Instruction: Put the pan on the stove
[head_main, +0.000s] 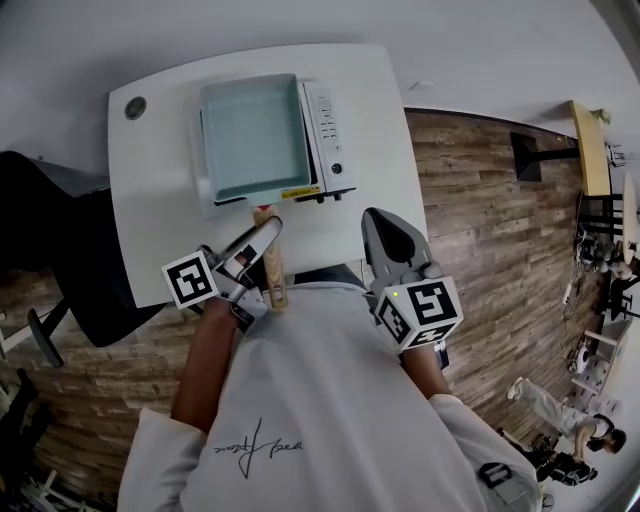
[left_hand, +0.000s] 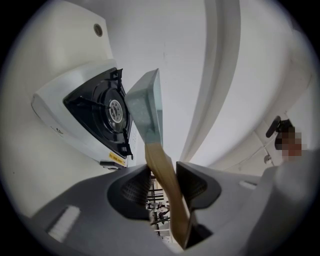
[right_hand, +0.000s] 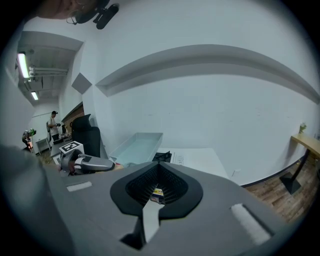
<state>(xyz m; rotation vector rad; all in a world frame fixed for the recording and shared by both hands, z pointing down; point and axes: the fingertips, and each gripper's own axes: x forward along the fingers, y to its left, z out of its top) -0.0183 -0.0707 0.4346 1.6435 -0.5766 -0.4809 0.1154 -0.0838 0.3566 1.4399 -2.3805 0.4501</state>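
The pan (head_main: 250, 135) is held over the stove (head_main: 331, 128), at twelve o'clock from the left gripper (head_main: 262, 235), which is clamped on its wooden handle (head_main: 273, 272). The right gripper (head_main: 388, 235) is closed, empty. Release appears outstanding.

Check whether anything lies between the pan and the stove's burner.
Nothing visible does. The left gripper grips the pan's wooden handle, with the pan held clear of the stove; its burner grate shows bare in the left gripper view.

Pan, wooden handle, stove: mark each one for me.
pan (head_main: 250, 135), head view, its inside floor.
wooden handle (left_hand: 158, 161), left gripper view, bare stretch near the pan.
stove (head_main: 328, 120), head view, control panel.
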